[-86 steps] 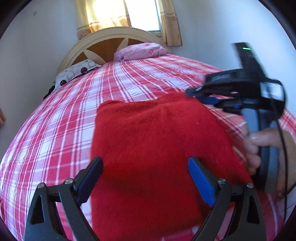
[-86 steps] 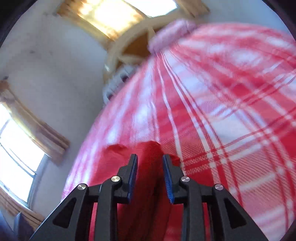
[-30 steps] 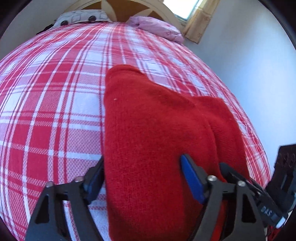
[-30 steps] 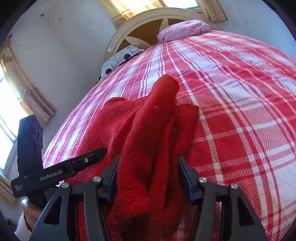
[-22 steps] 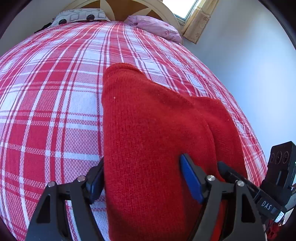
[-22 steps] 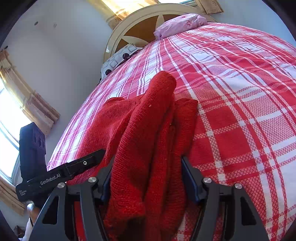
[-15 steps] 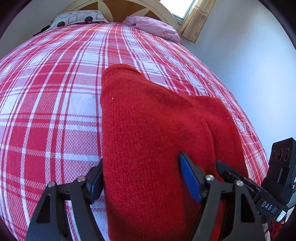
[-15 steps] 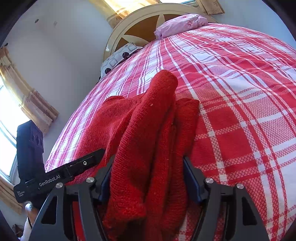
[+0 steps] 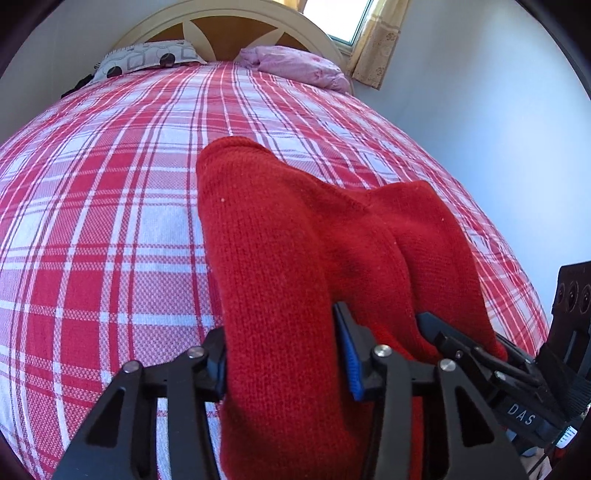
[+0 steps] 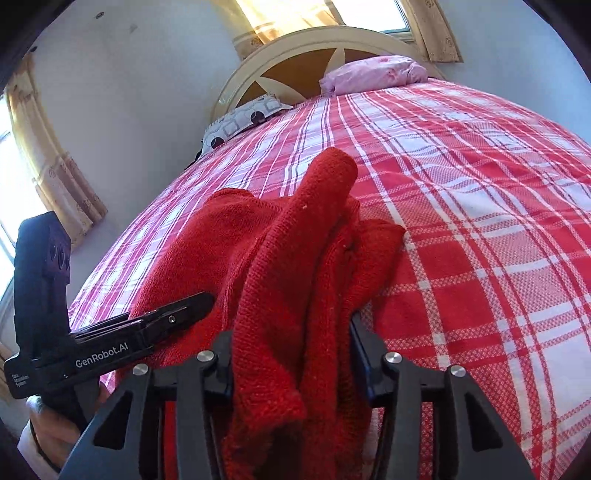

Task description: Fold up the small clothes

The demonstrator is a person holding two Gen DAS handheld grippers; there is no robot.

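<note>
A red knitted garment (image 9: 303, 251) lies bunched on the plaid bedspread (image 9: 110, 206), near its front edge. My left gripper (image 9: 284, 354) is shut on a thick fold of its left part. My right gripper (image 10: 291, 354) is shut on a bundled fold of its right part (image 10: 295, 266). The two grippers sit side by side. The right gripper shows at the lower right of the left wrist view (image 9: 480, 354). The left gripper shows at the lower left of the right wrist view (image 10: 110, 339). The garment's near end is hidden under both grippers.
A patterned grey pillow (image 9: 147, 59) and a pink pillow (image 9: 295, 66) lie at the headboard (image 9: 229, 22). A wall (image 9: 480, 110) runs along the bed's right side. Curtained windows stand behind the headboard and on the left (image 10: 55, 177).
Both grippers went from open around the garment to shut on bunched folds of it. Over the last second both have tilted a little and the bundle has risen slightly.
</note>
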